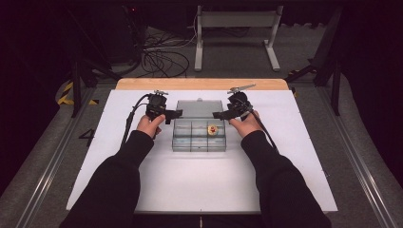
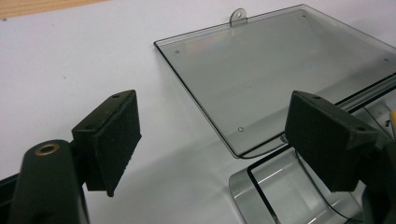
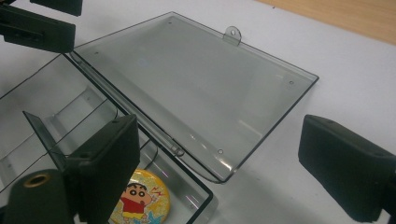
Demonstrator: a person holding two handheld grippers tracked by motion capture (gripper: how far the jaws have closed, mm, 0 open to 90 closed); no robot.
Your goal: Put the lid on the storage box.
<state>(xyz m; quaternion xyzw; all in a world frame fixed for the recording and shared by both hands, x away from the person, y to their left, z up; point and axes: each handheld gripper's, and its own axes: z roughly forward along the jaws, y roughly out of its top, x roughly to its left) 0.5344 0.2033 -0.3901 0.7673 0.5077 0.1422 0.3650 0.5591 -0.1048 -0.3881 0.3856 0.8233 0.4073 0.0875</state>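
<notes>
Now the clear plastic box [image 1: 198,135] sat in the middle of the white worktop [image 1: 142,180], its lid [image 1: 198,108] swung fully back and lying flat on the worktop behind it. Inside, dividers split the box into compartments, and a round yellow cartoon badge [image 3: 139,198] lay in the one near the right end, toward the hinge. The left hand-held gripper [image 1: 167,114] hovered at the box's left end and the right hand-held gripper [image 1: 223,114] at its right end — both pointing inward toward each other. Each had its jaws standing wide apart with nothing between the pads — the lid's corners showed beyond them, untouched.
</notes>
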